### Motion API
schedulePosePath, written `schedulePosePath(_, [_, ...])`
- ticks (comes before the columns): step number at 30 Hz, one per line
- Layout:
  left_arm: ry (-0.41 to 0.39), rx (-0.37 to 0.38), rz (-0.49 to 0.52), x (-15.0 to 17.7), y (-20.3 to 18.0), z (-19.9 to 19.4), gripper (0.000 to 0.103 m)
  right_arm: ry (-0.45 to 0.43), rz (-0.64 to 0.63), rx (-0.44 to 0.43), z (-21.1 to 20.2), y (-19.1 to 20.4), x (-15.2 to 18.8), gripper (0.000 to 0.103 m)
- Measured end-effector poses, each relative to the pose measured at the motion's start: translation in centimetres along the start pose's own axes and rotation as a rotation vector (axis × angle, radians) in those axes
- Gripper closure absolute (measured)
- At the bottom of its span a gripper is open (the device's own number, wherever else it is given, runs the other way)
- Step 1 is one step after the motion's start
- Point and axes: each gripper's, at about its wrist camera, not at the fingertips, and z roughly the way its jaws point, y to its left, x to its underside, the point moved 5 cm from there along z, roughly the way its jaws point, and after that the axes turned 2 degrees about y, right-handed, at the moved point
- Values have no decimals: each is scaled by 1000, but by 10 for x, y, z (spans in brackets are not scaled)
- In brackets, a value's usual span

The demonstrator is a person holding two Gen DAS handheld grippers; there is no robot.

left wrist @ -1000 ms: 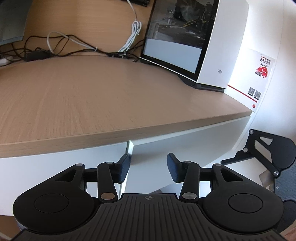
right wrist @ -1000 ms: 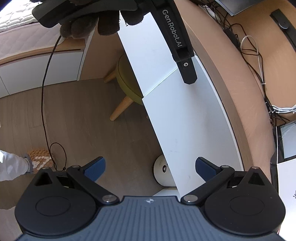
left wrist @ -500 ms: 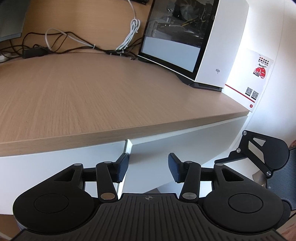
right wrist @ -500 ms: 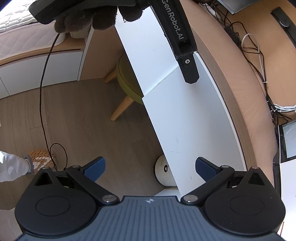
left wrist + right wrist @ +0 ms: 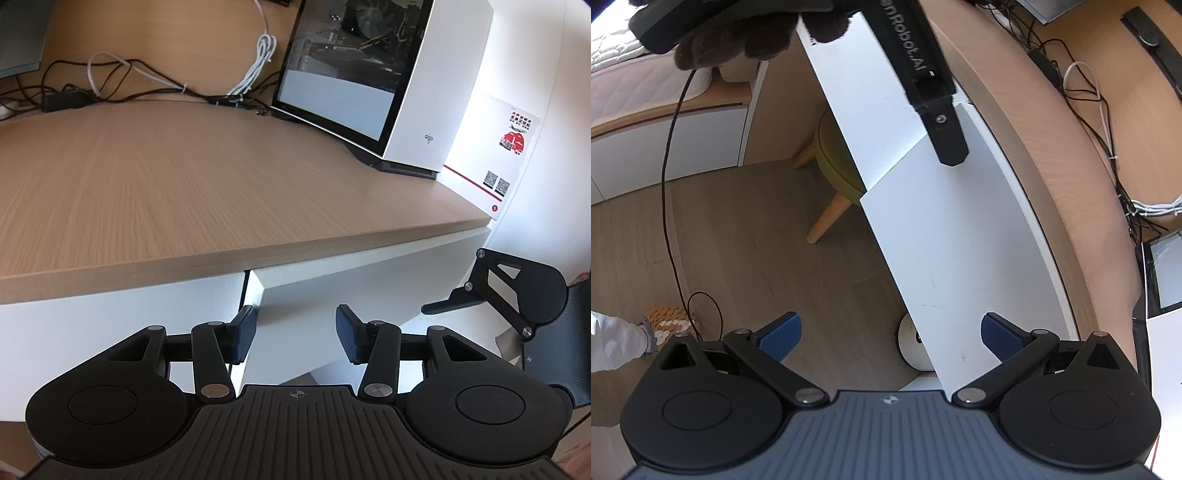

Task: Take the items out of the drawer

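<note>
Two white drawer fronts sit under the wooden desk top [image 5: 184, 192]. The right drawer front [image 5: 351, 288] stands slightly forward of the left drawer front [image 5: 122, 314], with a narrow dark gap between them. My left gripper [image 5: 295, 336] is open close to this front, its left pad at the gap. My right gripper [image 5: 890, 332] is open wide lower along the same drawer front [image 5: 953, 240], holding nothing. It also shows at the right edge of the left wrist view. The drawer's inside is hidden.
A white computer case [image 5: 388, 85] and tangled cables [image 5: 147, 85] sit at the back of the desk. Below are a wooden floor, a yellow-green stool [image 5: 834, 162], a round white device [image 5: 910, 343] and a dangling black cord [image 5: 670, 206]. A gloved hand [image 5: 738, 40] holds the left gripper.
My left gripper has edged closer to the drawer fronts, its left pad now at the gap. My right gripper has barely moved and stays open.
</note>
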Motion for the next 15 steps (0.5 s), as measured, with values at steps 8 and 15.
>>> schedulePosePath(8, [8,189,72,4,-56,-8,80,-2,401,-62,-22,-45,1,0])
schedulePosePath(15, [-20,-94,-318,-6,7,-26,81,22,579,30,-39,-78,24,0])
